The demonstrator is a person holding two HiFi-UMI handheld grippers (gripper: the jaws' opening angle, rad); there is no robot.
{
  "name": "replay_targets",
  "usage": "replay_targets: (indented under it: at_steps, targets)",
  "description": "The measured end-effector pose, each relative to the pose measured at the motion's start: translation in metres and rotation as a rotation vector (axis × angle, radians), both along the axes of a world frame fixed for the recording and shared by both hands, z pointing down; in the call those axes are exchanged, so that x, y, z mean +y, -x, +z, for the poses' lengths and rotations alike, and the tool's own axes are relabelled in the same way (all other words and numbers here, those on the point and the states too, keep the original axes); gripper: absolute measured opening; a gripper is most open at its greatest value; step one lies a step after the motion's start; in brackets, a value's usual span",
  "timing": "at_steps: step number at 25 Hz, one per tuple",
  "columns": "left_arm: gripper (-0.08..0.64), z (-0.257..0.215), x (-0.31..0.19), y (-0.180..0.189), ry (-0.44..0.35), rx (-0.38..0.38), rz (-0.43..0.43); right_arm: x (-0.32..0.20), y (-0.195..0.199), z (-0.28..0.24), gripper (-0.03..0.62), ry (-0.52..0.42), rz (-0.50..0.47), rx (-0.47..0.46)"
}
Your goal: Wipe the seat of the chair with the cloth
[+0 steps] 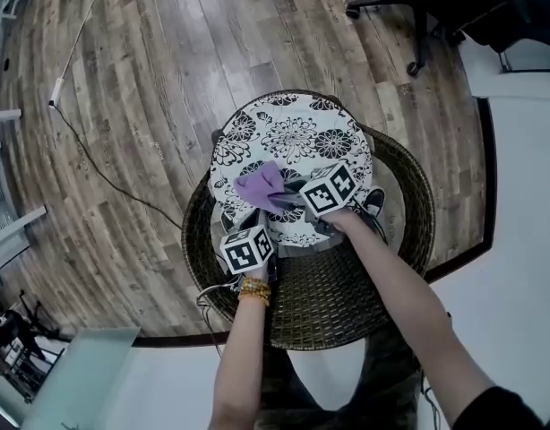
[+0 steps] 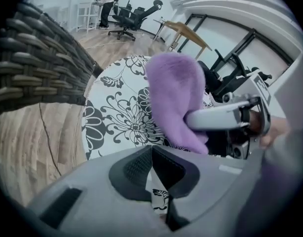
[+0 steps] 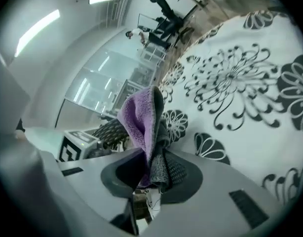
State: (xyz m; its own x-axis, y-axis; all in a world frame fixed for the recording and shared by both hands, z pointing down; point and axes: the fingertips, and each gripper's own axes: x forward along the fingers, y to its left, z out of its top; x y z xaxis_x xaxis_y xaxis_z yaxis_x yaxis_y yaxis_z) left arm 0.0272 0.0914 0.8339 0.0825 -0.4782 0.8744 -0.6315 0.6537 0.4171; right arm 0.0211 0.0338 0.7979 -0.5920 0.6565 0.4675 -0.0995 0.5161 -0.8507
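Plainly, the right gripper (image 3: 152,167) was clamped on the cloth (image 3: 139,117). Its own view showed the jaws pinching a bunched fold, purple pile on one face and grey weave on the other, and the rest of the cloth stood up out of the grip toward the upper middle of the frame. Holding it by a gathered fold left a loose flap free to drag flat, which suited wiping.

In the head view the cloth (image 1: 260,186) sat over the lower middle of the seat cushion (image 1: 293,133), a round white pad printed with black flowers inside the brown wicker chair (image 1: 409,195). The right gripper (image 1: 282,200) reached in from the lower right. Whether the flap pressed on the cushion or hung just above it could not be told. No wiping pass could be read from these views, and most of the pad lay uncovered toward the top of the frame.

The left gripper (image 2: 150,154) had its jaws together on nothing, with only a sliver of flowered print showing in the slot beneath them. It hovered at the cushion's lower left edge (image 1: 241,222), just beside the cloth, and its view showed the purple flap (image 2: 173,98) draped over one white finger of the right gripper (image 2: 220,118). It looked parked close, probably ready to steady the chair or straighten the cloth.

The chair stood on a wood plank floor (image 1: 167,61).
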Motion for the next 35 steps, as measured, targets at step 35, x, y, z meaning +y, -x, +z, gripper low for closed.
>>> replay_targets:
  at_steps: [35]
  targets:
    - [0.017,0.023,0.022,-0.001,0.058,0.056,-0.053,-0.12,-0.02,0.045,0.071,-0.284,0.142,0.22]
